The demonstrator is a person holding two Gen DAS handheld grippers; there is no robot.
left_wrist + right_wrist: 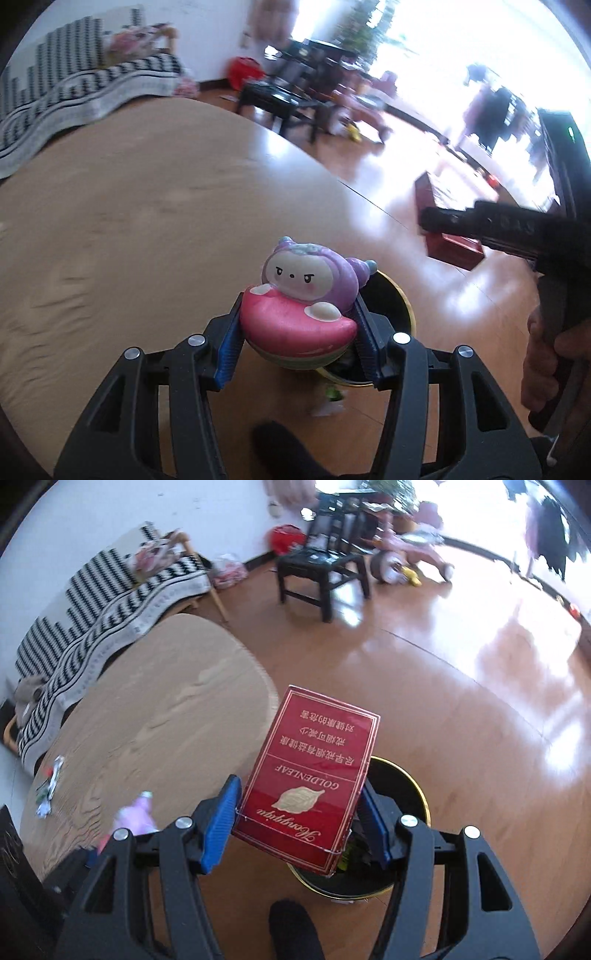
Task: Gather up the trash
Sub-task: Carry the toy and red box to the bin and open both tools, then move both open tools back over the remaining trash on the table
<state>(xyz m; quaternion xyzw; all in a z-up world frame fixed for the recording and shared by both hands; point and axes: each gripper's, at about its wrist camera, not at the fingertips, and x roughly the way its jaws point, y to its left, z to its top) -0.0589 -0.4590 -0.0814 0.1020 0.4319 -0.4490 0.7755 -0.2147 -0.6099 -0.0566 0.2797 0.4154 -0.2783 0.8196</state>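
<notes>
The left gripper [297, 328] jaws clamp a toy [306, 306], the right gripper [299, 812] jaws a red box [314, 779], both with the bin [402, 794] at one o'clock beneath.

Pink-purple toy [308, 306], red-gold box [314, 775]

The left hand-held gripper [297, 332] clamps a pink-and-purple toy [303, 299] above a black bin [391, 314].
</notes>
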